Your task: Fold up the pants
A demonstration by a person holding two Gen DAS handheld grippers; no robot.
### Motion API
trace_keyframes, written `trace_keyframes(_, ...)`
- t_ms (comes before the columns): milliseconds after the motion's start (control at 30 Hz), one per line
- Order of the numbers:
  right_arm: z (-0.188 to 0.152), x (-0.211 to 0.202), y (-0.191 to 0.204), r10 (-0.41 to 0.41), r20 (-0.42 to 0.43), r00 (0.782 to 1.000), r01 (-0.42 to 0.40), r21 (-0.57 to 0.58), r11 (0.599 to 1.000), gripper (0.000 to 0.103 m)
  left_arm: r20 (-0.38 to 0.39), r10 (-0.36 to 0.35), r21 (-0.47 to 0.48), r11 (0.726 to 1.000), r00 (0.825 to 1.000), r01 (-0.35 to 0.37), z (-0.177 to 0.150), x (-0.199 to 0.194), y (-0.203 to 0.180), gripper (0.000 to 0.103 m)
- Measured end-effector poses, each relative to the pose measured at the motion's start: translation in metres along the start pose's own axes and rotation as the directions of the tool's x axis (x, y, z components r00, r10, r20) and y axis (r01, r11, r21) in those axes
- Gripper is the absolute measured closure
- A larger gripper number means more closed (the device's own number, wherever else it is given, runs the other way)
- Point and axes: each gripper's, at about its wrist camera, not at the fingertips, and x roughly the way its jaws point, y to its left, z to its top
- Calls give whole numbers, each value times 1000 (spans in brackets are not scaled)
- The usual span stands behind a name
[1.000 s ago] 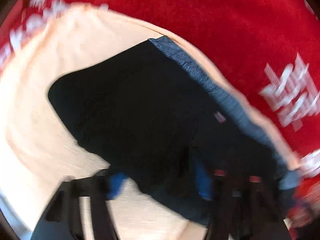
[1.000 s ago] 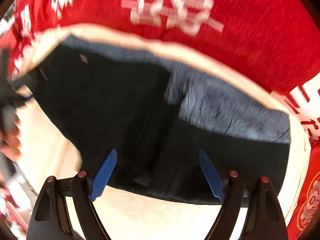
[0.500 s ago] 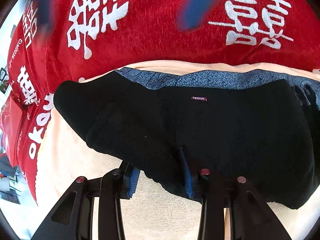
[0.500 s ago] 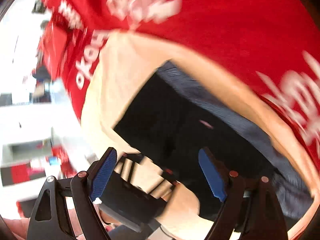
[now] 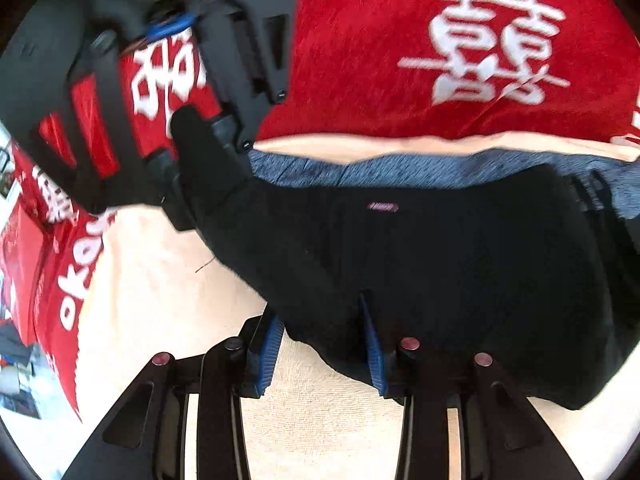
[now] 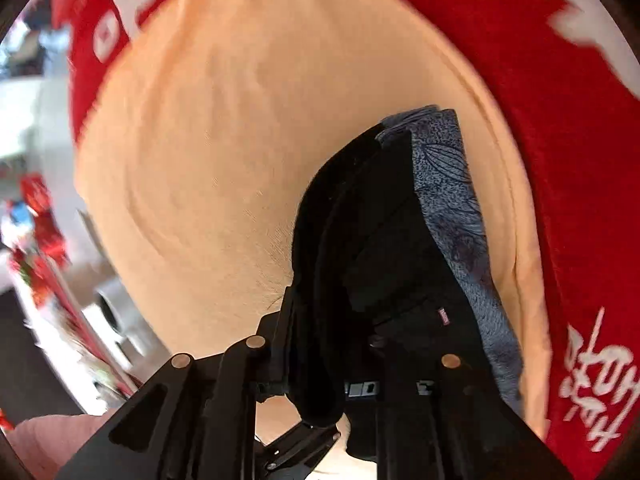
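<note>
Since a second ago the right claw [image 6: 332,364] has swung to the corner of the black fabric pants [image 5: 400,248] at upper left, closing onto it, while the left claw [image 5: 320,344] clenches their near edge at lower centre on the peach towel [image 5: 168,280]; lift both corners evenly, keeping the cloth taut.

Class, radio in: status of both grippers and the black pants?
Left gripper shut on black fabric pants. Right gripper just closed on their corner. Nothing in the way.

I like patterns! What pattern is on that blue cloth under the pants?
Dark leaf outlines on speckled blue cloth, clearest in the right wrist view.
</note>
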Motion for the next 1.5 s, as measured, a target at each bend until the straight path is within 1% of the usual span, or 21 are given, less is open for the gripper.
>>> trace_keyframes(67,-23,-20,-13,50,82,995,-50,5,999,85,44,-17,15,1000,999,17,6,-18,-6,64)
trace_keyframes(133,-55,-43,-33,123,180,976,-131,32,991,85,85,-38,34,999,996,35,13,-38,-13,64)
trace_keyframes(200,-92,-66,-55,194,286,938,-221,62,973,85,124,-72,59,996,990,65,22,-60,-22,64)
trace_keyframes(267,-128,-82,-76,248,381,891,-301,85,950,85,159,-112,90,991,981,99,31,-82,-35,64)
trace_keyframes(333,-182,-96,-100,291,492,821,-392,115,913,85,189,-158,136,982,969,134,38,-106,-55,64)
trace_keyframes(367,-202,-100,-109,298,528,795,-419,123,900,85,199,-175,155,977,964,146,39,-117,-65,64)
trace_keyframes(433,-248,-109,-130,302,604,737,-468,134,874,85,210,-219,206,963,953,176,45,-138,-91,64)
trace_keyframes(467,-280,-112,-143,297,650,699,-495,141,857,85,211,-240,236,953,948,189,47,-146,-105,64)
trace_keyframes(600,-374,-112,-188,262,757,599,-578,183,795,85,191,-324,338,908,927,248,53,-165,-165,64)
trace_keyframes(700,-437,-88,-220,223,805,550,-643,238,728,85,153,-355,421,868,922,264,49,-170,-221,64)
trace_keyframes(767,-465,-72,-235,202,821,534,-671,267,692,85,122,-362,473,840,924,266,41,-162,-254,64)
trace_keyframes(867,-502,-27,-266,177,833,524,-719,321,616,85,45,-346,514,813,937,276,28,-139,-293,64)
trace_keyframes(967,-517,25,-294,175,811,557,-738,388,552,85,-47,-315,505,811,948,295,18,-115,-311,64)
trace_keyframes(1000,-518,41,-299,186,809,558,-750,395,530,85,-53,-299,514,810,953,283,16,-112,-313,64)
trace_keyframes(1100,-523,68,-305,194,825,531,-783,390,484,84,-53,-279,537,802,959,263,9,-112,-313,48)
trace_keyframes(1200,-531,78,-306,177,830,529,-786,400,472,82,-97,-311,489,813,946,317,11,-117,-296,45)
trace_keyframes(1267,-537,79,-306,165,825,540,-773,409,484,82,-123,-328,445,825,937,348,13,-121,-282,44)
trace_keyframes(1367,-535,56,-300,115,796,594,-697,438,568,82,-160,-343,348,858,926,378,21,-123,-255,40)
trace_keyframes(1400,-530,47,-295,96,785,611,-662,441,606,82,-164,-337,317,872,927,373,24,-121,-245,25)
trace_keyframes(1433,-527,40,-293,80,774,628,-630,446,636,82,-162,-329,291,885,930,364,26,-117,-236,19)
trace_keyframes(1500,-519,32,-295,34,716,697,-545,498,674,82,-171,-317,223,910,933,350,34,-108,-216,20)
